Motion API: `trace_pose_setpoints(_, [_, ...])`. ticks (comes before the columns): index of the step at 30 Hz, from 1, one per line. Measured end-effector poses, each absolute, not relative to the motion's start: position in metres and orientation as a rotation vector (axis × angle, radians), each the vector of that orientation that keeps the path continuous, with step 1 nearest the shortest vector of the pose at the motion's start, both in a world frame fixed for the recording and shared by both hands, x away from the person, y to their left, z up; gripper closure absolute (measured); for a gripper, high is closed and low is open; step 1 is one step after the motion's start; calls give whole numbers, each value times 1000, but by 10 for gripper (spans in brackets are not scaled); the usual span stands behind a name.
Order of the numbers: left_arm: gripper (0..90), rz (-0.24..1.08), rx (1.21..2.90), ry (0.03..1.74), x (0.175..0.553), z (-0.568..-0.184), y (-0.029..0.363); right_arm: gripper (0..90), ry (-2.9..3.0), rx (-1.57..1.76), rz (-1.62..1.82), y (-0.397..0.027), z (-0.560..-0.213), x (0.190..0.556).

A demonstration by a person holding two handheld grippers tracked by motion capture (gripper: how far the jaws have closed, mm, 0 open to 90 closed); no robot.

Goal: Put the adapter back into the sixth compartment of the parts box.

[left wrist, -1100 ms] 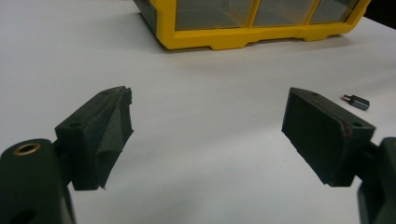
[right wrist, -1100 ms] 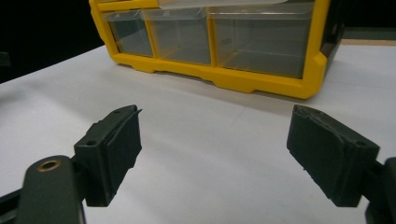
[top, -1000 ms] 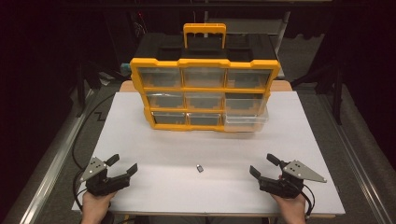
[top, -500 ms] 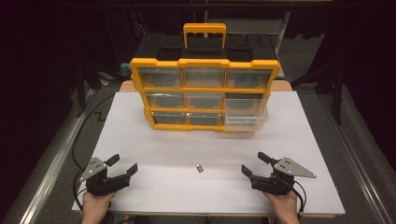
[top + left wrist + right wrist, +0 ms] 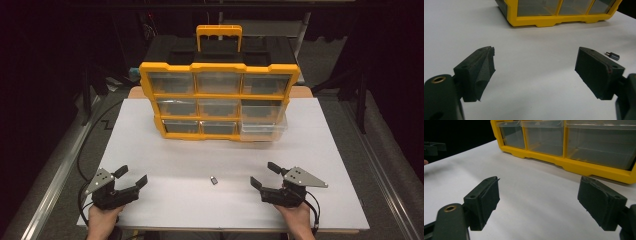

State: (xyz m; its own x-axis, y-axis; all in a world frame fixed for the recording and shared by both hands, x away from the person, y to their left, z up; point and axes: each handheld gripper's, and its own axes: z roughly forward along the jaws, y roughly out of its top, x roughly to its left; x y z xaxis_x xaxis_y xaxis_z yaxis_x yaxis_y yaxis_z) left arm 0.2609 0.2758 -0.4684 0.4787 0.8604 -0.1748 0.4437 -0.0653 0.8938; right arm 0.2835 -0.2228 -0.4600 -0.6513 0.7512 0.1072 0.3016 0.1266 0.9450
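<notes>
Progress: nothing begun, I'd judge | small dark part [image 5: 214, 180] (maybe a connector, too small to tell) loose on the worktop [image 5: 330, 150], between the hands | left tongs [image 5: 131, 178] apart, empty | right tongs [image 5: 263, 175] apart, empty | yellow drawer cabinet [image 5: 220, 100] well behind, lower-right drawer [image 5: 263, 127] pulled out.

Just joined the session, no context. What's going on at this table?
A person sits at a white table with tongs in each hand, both open and holding nothing. The left tongs and right tongs sit near the front edge, either side of a small dark part lying loose on the table. Behind it stands a yellow drawer cabinet with clear drawers; the bottom right drawer sticks out a little. Nothing is gripped yet.
</notes>
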Motion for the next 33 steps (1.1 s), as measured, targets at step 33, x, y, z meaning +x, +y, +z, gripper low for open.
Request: trace_pose_setpoints(33, [170, 499, 1684, 1131, 260, -468, 277, 182, 2135, 909, 1582, -161, -462, 302])
